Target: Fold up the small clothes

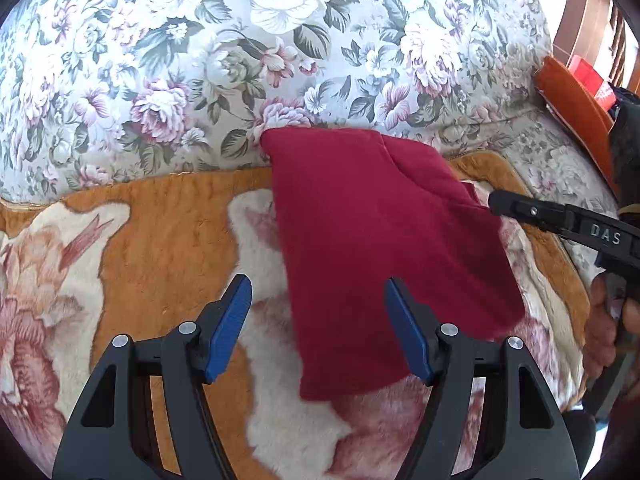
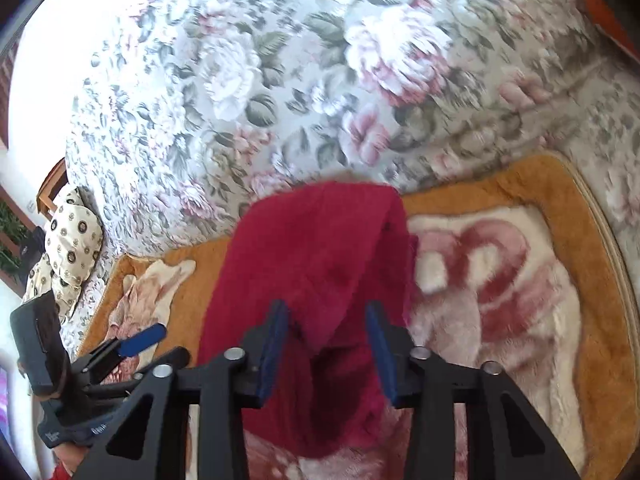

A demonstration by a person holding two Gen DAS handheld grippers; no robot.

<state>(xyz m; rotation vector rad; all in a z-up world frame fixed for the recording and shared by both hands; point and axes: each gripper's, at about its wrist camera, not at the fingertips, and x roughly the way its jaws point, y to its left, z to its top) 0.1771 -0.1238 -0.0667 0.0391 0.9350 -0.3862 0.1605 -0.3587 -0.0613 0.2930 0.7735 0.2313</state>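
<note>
The left tongs (image 1: 318,322) are standing wide apart with nothing between the blue pads (image 1: 230,328), hovering over the near edge of the dark red fleece garment (image 1: 372,240); the right-hand pad is overlapping that edge in view, though contact cannot be confirmed. Judged purpose: this tool is waiting beside the cloth, ready to pin or take the near hem.

The right tongs (image 2: 328,344) are also sitting parted, with a raised fold of the same dark red garment (image 2: 320,264) rising between the pads. Whether the pads are pressing the cloth cannot be told; the gap looks too wide for a firm grip. In the left wrist view, this tool's black finger tip is meeting the garment's right edge, where a flap is lying doubled over the main panel, which suggests a fold is under way along that side.

The garment is lying on the orange and cream plush blanket with pink flower pattern (image 1: 168,236), placed there as a flat working surface. Its far corner is reaching the foot of the grey floral quilted backrest (image 1: 224,52), behind the blanket. To the garment's right, beyond the blanket's border, an orange padded cushion edge (image 1: 576,112) is resting. Far left of the garment, in the right wrist view, a cream pillow with round dark motifs (image 2: 72,240) is lying against the backrest.

The fold appears partly done.
</note>
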